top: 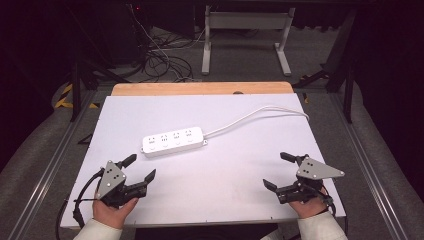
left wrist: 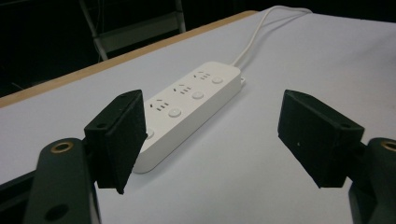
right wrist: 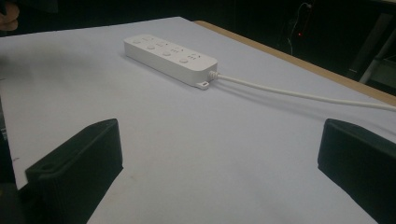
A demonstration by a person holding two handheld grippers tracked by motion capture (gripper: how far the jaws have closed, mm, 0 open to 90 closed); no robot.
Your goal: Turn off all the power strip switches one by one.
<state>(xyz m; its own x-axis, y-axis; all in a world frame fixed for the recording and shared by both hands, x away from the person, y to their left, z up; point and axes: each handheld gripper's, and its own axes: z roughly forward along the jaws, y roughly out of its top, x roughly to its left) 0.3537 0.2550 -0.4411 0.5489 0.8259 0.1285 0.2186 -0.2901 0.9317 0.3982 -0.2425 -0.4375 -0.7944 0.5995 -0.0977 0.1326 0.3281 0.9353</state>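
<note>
Currently I am holding both grippers low over the near edge of the white table (top: 210, 200), each with its jaws spread wide and nothing between them. The left gripper (top: 141, 168) is sitting at about 7 o'clock from the white power strip (top: 173, 141), the right gripper (top: 278, 170) at about 4 o'clock and well apart from it. The strip is lying flat near the table's centre, its white cable (top: 260, 114) running off toward 2 o'clock and over the far right edge. For a clean pick, I judge the left gripper should be approaching across the strip's narrow width, jaws straddling both long sides, sockets facing up. Open surface is surrounding the strip on every side. The wooden strip (top: 200, 88) at 12 o'clock is marking the far limit, and the cable is the one snag on the right-hand approach.
</note>
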